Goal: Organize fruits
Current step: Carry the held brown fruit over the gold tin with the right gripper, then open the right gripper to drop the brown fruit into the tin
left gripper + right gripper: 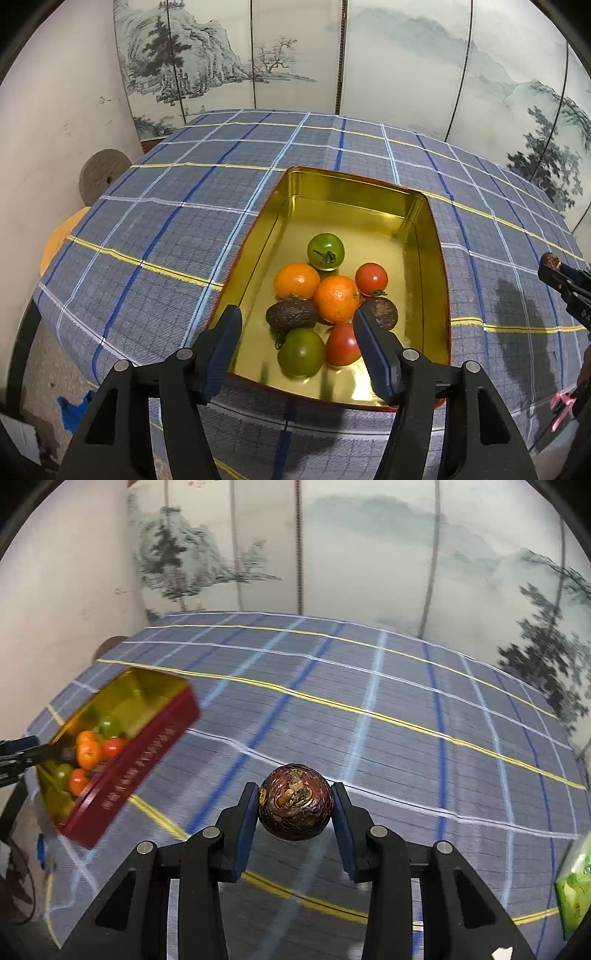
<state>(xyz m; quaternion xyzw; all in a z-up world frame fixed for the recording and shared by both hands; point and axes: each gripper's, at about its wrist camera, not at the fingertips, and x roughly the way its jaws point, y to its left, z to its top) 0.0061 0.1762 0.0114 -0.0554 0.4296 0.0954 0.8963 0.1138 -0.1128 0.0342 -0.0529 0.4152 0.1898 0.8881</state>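
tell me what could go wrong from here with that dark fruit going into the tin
1. The right gripper pinches the round dark wrinkled fruit only at its sides, above the tablecloth; it could slip and roll.
2. The gold tin already holds a tight cluster around the orange; a drop there may knock fruit about.
3. The open left gripper hovers over the tin, so the two could collide.
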